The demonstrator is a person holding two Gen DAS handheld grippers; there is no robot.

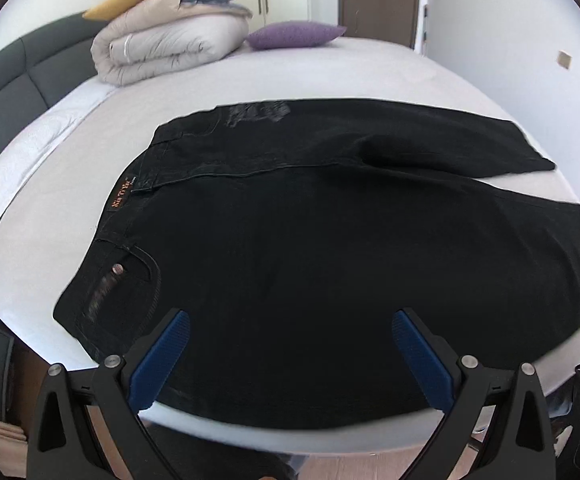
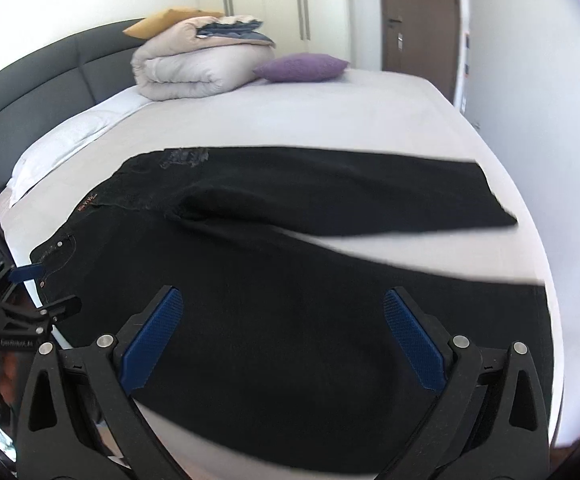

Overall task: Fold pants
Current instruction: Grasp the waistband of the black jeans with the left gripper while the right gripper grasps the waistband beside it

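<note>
the black pants (image 1: 310, 248) lie spread flat along the near edge of the bed (image 1: 330, 76), waistband toward the headboard side, legs splayed apart toward the foot. left gripper (image 1: 290, 354) and right gripper (image 2: 283, 336) both hover over the near leg, fingers spread wide, pinching nothing. risk, as i judge it: the near fabric overhangs the edge, so a one-layer pinch could drag the pants off. the orange waistband label (image 1: 120, 197) is too blurred to read.

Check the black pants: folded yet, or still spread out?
Spread out. The black pants lie flat on the bed, both legs apart, and no part is doubled over.
</note>
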